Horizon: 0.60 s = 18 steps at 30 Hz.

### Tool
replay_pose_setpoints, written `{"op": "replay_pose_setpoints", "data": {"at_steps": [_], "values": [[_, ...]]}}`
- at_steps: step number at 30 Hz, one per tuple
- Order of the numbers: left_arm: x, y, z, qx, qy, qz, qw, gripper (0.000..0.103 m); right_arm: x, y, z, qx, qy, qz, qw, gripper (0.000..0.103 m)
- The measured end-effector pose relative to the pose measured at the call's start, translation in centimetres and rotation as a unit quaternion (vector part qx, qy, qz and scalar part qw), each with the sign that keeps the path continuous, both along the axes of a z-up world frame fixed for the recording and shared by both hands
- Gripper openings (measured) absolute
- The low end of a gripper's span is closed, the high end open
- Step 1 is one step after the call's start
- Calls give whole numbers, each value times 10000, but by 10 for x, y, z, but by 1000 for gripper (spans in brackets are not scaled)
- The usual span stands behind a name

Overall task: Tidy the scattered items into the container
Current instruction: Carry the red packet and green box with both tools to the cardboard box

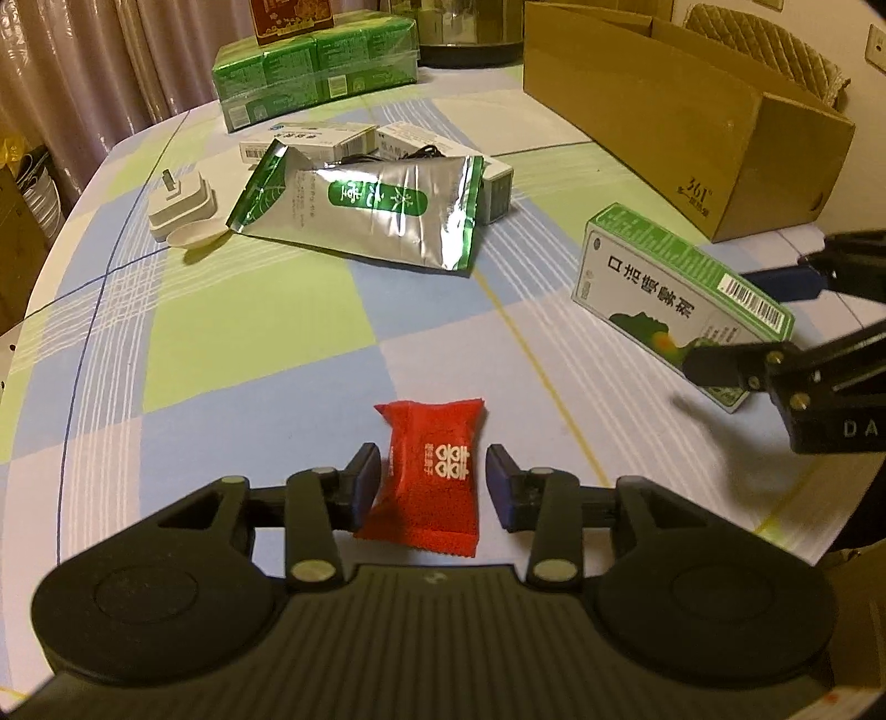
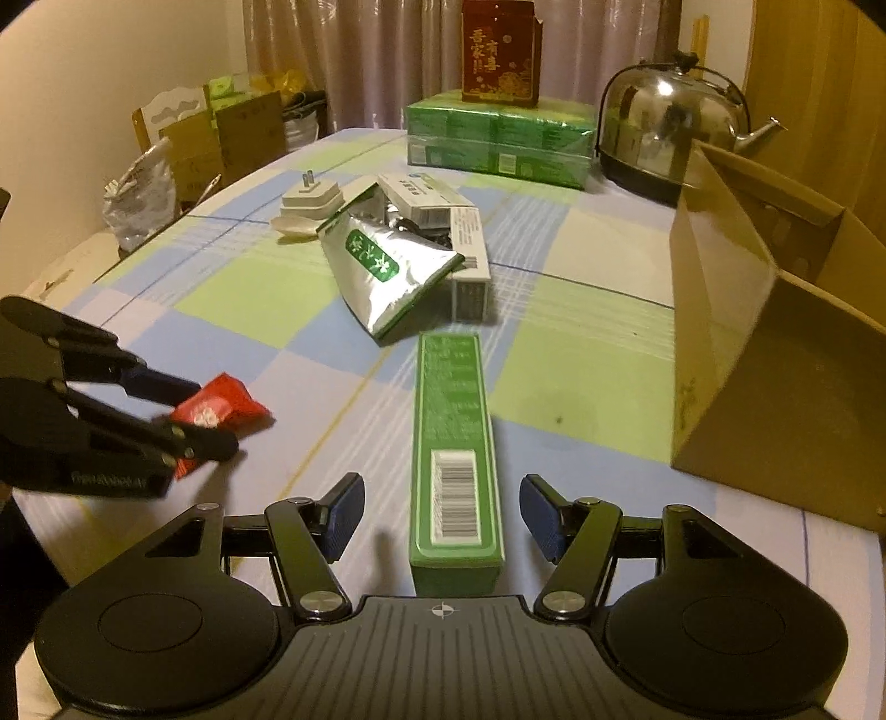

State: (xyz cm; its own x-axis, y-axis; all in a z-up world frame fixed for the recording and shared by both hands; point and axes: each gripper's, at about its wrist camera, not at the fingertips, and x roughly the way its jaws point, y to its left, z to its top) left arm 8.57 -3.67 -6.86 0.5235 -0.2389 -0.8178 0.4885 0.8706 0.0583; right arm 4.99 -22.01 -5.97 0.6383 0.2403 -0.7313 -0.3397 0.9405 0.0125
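Note:
A red candy packet (image 1: 429, 476) lies on the checked tablecloth between the fingers of my left gripper (image 1: 433, 479), which is open around it; a gap shows on the right side. It also shows in the right wrist view (image 2: 221, 412). A long green and white medicine box (image 2: 454, 443) lies between the fingers of my right gripper (image 2: 443, 512), which is open with gaps on both sides. The box also shows in the left wrist view (image 1: 681, 299). The open cardboard box (image 1: 686, 111) stands at the right, also in the right wrist view (image 2: 775, 354).
A silver and green foil pouch (image 1: 365, 210) lies on white medicine boxes (image 2: 465, 249) mid-table, with a white plug adapter (image 1: 180, 205) and a small white spoon (image 1: 194, 237) beside them. Green shrink-wrapped packs (image 2: 498, 138), a red carton (image 2: 498, 52) and a steel kettle (image 2: 664, 127) stand at the far end.

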Motion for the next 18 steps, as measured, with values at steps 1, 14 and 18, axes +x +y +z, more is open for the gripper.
{"op": "replay_pose_setpoints", "data": {"at_steps": [1, 14, 18], "values": [[1, 0, -1, -10, 11, 10, 10000, 36, 2, 1, 0, 13, 3, 9, 10000, 60], [4, 0, 1, 8, 71, 63, 10000, 22, 9, -2, -1, 137, 12, -42, 9999, 60], [0, -2, 3, 19, 88, -5, 10000, 22, 9, -2, -1, 154, 37, -26, 9999, 60]]}}
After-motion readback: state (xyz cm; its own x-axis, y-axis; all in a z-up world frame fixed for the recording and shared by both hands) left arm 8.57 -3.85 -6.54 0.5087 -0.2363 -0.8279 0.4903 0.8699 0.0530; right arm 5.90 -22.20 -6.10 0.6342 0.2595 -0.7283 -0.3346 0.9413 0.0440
